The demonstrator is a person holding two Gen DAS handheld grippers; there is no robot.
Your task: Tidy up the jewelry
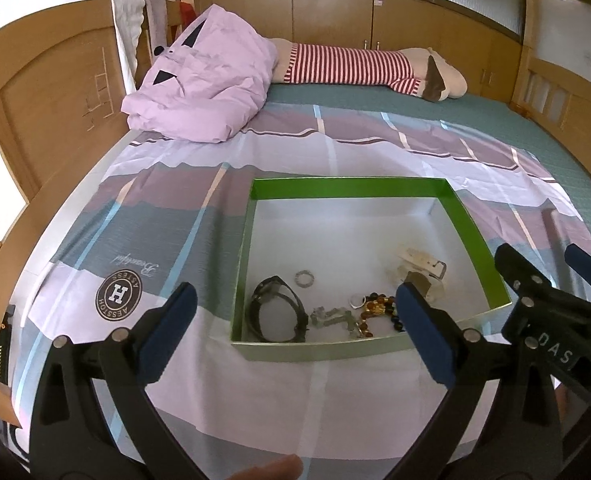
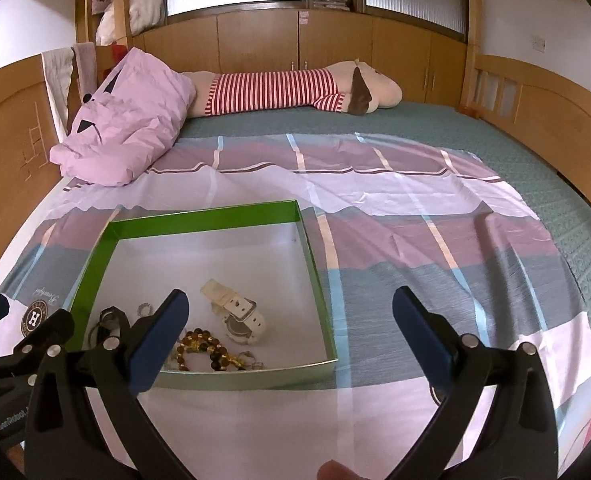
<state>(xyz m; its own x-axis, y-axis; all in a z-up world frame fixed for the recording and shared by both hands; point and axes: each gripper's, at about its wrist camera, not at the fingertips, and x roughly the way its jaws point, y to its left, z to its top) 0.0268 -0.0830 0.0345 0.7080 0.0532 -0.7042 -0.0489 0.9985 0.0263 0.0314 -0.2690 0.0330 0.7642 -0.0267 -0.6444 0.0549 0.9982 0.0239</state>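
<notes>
A shallow green box [image 1: 351,188] with a white floor lies on the bed cloth. Inside it are a black watch [image 1: 275,312], a silver ring [image 1: 304,280], a pale metal chain [image 1: 331,316], an amber bead bracelet [image 1: 379,304] and a white watch [image 1: 419,264]. My left gripper [image 1: 295,291] hovers wide open over the box's near edge, with nothing between its fingers. My right gripper [image 2: 291,296] is also wide open and empty, above the box's near right corner [image 2: 331,360]. In the right wrist view the white watch [image 2: 235,308] and beads [image 2: 203,344] show clearly, while the black watch [image 2: 109,320] is partly hidden.
The box sits on a striped pink, grey and blue cloth [image 1: 335,400] spread over a green mattress [image 2: 495,140]. A folded pink quilt [image 1: 207,80] and a striped plush bolster [image 1: 351,64] lie at the far end. Wooden bed boards [image 1: 47,92] run along both sides.
</notes>
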